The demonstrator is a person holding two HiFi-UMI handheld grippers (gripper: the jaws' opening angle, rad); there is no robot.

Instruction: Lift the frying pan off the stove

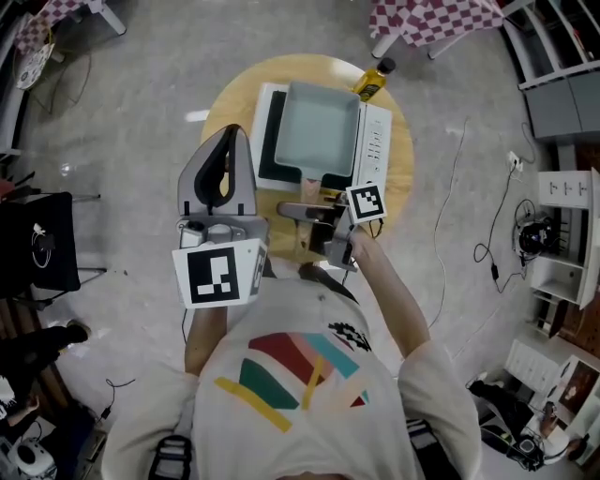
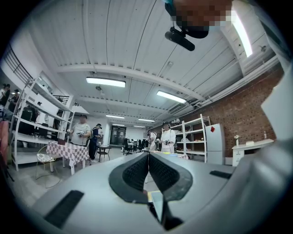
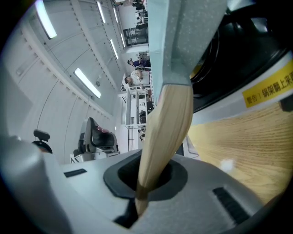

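A square, pale blue-grey frying pan [image 1: 319, 127] sits on the white stove [image 1: 377, 141] on a round wooden table [image 1: 232, 101]. Its wooden handle [image 1: 302, 210] points toward me. My right gripper [image 1: 319, 217] is shut on that handle. In the right gripper view the handle [image 3: 167, 119] runs down between the pads of the right gripper [image 3: 151, 176], with the pan body [image 3: 183, 41] above and the stove's black top [image 3: 247, 50] beside it. My left gripper [image 1: 229, 136] hovers left of the stove, shut and empty. In its own view the left gripper [image 2: 148, 157] points out into the room.
A yellow oil bottle [image 1: 373, 81] stands at the table's far edge behind the stove. Checkered tables [image 1: 436, 19] stand further back. A black chair [image 1: 37, 242] is at the left, shelving [image 1: 562, 239] and cables at the right. People stand far off in the room [image 2: 82, 135].
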